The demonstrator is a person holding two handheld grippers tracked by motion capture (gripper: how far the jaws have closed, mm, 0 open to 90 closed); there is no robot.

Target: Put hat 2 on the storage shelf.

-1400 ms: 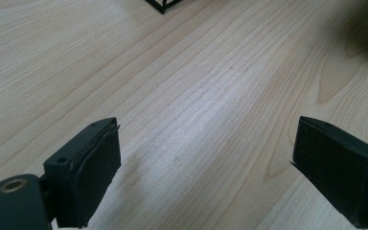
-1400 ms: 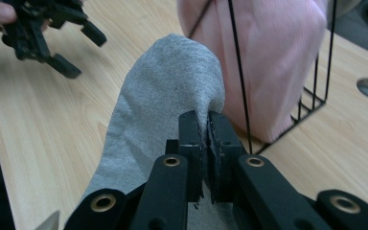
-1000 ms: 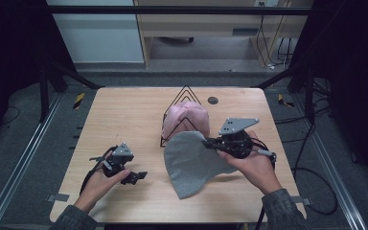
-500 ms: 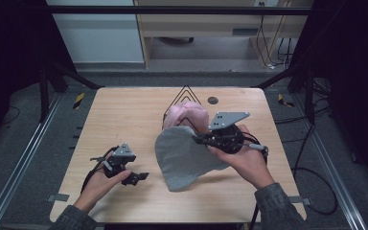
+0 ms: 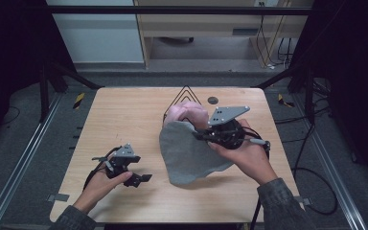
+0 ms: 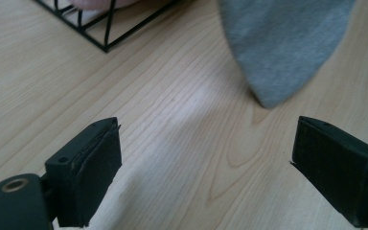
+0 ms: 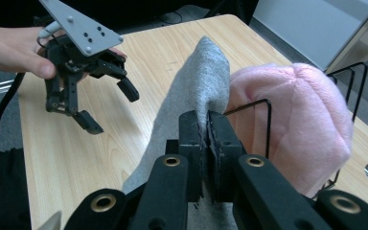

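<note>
The right gripper [image 5: 197, 135] is pinching the grey cloth [image 5: 189, 153] with its fingers, just beside the pink cloth [image 5: 188, 114] in the rack [image 5: 186, 92]. The left gripper [image 5: 141, 178], its fingers spread, is resting on the counter [image 5: 124, 115], left of the rack.

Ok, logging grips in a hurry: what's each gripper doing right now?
Left gripper: open, holding nothing, low over the table.
Right gripper: shut on the grey cloth, beside the pink cloth.

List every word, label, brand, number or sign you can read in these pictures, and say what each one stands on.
None can be read: no print shows on the grey cloth, the pink plush, the black wire rack, the wooden table, or either gripper.
The dark disc on the table is too small to tell.
</note>
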